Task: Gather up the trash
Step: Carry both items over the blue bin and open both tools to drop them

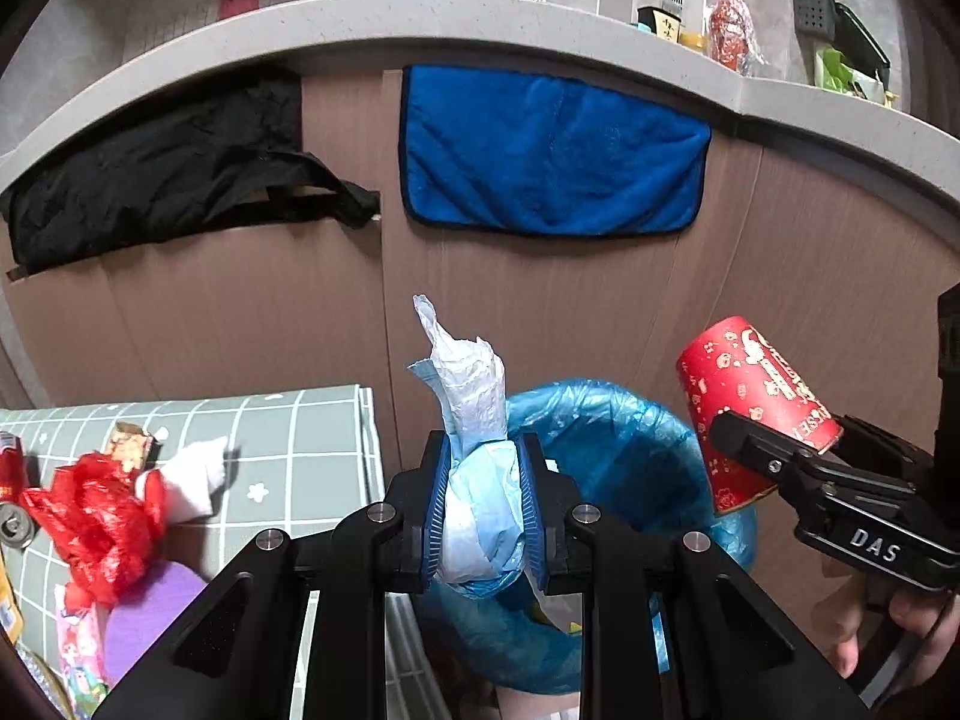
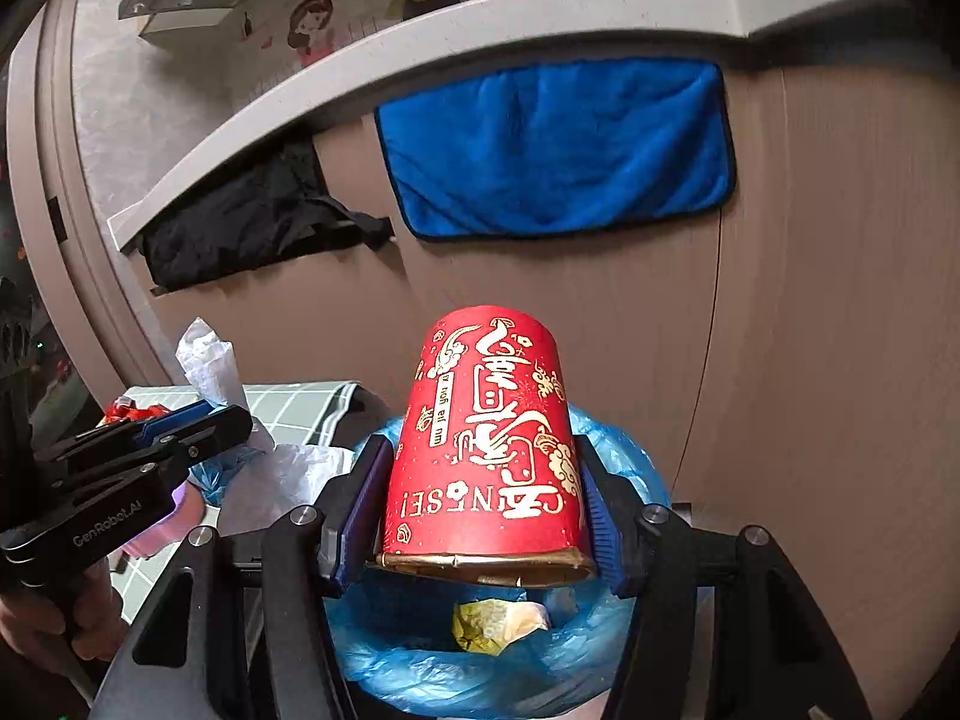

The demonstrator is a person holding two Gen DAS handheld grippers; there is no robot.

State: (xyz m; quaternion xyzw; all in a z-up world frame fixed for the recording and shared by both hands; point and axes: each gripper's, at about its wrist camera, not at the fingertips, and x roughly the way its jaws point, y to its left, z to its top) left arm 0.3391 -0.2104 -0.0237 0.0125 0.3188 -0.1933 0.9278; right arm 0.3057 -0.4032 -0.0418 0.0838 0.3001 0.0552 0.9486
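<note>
My left gripper [image 1: 483, 510] is shut on a crumpled white and pale blue plastic wad [image 1: 474, 420], held over the near rim of a bin lined with a blue bag [image 1: 630, 444]. My right gripper [image 2: 480, 516] is shut on an upside-down red paper cup with gold print [image 2: 489, 438], held above the same blue-lined bin [image 2: 384, 654]. The cup also shows in the left wrist view [image 1: 750, 402], to the right of the bin. The left gripper [image 2: 198, 426] and its wad [image 2: 207, 360] show at the left of the right wrist view. Yellowish trash [image 2: 492, 624] lies inside the bin.
A low table with a green checked cloth [image 1: 288, 450] stands left of the bin, with a red plastic bag [image 1: 96, 516], a white tissue [image 1: 198, 474], a can [image 1: 15, 525] and wrappers. Brown cabinet doors [image 1: 270, 312] behind carry a blue towel [image 1: 552, 150] and a black bag [image 1: 162, 168].
</note>
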